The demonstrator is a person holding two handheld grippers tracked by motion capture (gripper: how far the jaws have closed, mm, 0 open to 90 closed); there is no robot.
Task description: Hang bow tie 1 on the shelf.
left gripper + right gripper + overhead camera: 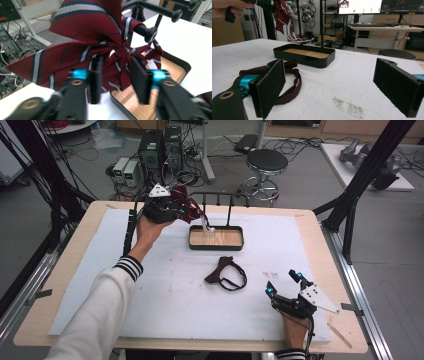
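Now my left gripper, jaws parted and clear of the cloth, striped dark-red fabric bow tie at its twelve o'clock on black metal rack, white padded table, cluttered lab floor.

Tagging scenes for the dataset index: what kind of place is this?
Most likely a robotics lab or data-collection workspace, not a home. Desktop PC towers stand amid loose cables on the floor, monitors sit on a desk behind, and the table sits inside a black camera frame.
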